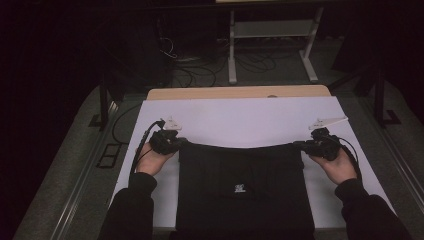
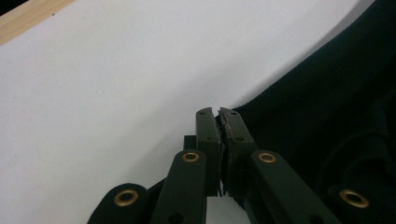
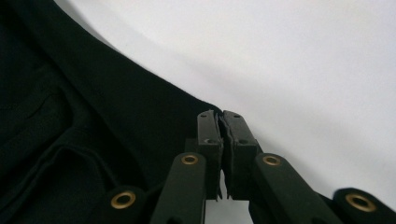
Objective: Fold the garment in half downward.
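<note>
Matt black cloth garment [image 1: 245,185], smooth white sheet [image 1: 240,120]

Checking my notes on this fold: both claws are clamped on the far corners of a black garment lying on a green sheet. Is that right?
Not quite: the sheet is white, not green, as the high view shows. The rest holds: the left claw and the right claw are each clamped on a far corner of the black garment.

1. The black garment [image 1: 245,187] is laid out flat as a rough rectangle, centre of the white sheet toward 6 o'clock.
2. Small white logo sits around the middle of it.
3. Its far edge at 12 o'clock sags in a shallow curve, with both far corners lifted and pinched.
4. The near edge reaches the table's front.
</note>
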A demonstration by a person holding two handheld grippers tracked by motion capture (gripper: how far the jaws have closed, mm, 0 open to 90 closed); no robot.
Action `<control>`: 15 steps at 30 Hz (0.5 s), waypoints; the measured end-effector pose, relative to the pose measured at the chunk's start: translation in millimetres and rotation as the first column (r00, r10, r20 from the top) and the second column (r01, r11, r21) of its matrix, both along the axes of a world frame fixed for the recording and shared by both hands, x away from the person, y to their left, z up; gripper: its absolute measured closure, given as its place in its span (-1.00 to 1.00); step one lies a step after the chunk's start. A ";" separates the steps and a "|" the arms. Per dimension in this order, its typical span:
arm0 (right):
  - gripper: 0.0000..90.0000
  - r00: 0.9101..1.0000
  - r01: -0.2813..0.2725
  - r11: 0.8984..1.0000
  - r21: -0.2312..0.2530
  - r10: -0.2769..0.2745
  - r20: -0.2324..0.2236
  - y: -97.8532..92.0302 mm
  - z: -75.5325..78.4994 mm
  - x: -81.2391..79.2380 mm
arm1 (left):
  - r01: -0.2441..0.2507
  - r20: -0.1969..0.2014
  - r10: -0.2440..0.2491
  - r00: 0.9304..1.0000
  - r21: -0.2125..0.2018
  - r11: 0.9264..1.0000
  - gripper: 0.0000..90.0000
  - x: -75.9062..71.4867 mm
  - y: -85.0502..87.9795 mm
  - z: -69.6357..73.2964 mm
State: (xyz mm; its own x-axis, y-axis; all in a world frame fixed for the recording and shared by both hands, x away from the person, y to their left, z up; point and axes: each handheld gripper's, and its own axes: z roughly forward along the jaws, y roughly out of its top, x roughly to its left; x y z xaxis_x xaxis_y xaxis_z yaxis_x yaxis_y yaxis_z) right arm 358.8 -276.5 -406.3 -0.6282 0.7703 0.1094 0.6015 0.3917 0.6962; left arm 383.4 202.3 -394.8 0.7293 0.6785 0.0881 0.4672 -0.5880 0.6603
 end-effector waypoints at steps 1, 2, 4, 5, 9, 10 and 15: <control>0.88 1.000 0.002 1.000 0.001 -0.002 0.004 0.3 0.7 0.7 | -0.001 0.001 0.001 1.000 0.003 1.000 0.92 1.2 -0.1 1.5; 0.88 1.000 0.002 1.000 0.003 -0.002 0.007 0.8 1.8 1.4 | -0.005 0.002 0.005 1.000 0.002 1.000 0.92 2.1 -0.3 3.0; 0.88 1.000 0.003 1.000 0.004 -0.003 0.020 1.1 4.6 3.1 | -0.007 0.006 0.006 1.000 0.005 1.000 0.92 3.8 -0.4 6.5; 0.88 1.000 0.007 1.000 0.008 -0.007 0.024 1.2 6.0 3.6 | -0.003 0.010 0.003 1.000 0.011 1.000 0.92 5.0 -0.2 8.6; 0.88 0.999 0.015 1.000 0.012 -0.015 0.031 0.7 11.4 7.2 | -0.007 0.017 0.007 1.000 0.009 1.000 0.92 10.1 -0.4 15.4; 0.88 0.999 0.017 1.000 0.016 -0.018 0.034 0.8 12.5 8.3 | -0.009 0.016 0.009 1.000 0.004 1.000 0.92 12.1 -0.6 16.0; 0.88 0.999 0.025 1.000 0.014 -0.026 0.033 1.8 14.8 15.1 | -0.017 0.000 0.017 1.000 -0.009 1.000 0.92 25.8 -0.8 11.7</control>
State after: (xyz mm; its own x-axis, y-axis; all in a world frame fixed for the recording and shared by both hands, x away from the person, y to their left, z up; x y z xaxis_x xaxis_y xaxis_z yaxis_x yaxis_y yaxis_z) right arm 374.0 -274.7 -391.5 -0.6118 0.7847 0.0995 0.5880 0.3671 0.7207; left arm 409.2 201.5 -383.1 0.7178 0.6914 0.0820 0.4772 -0.5743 0.6652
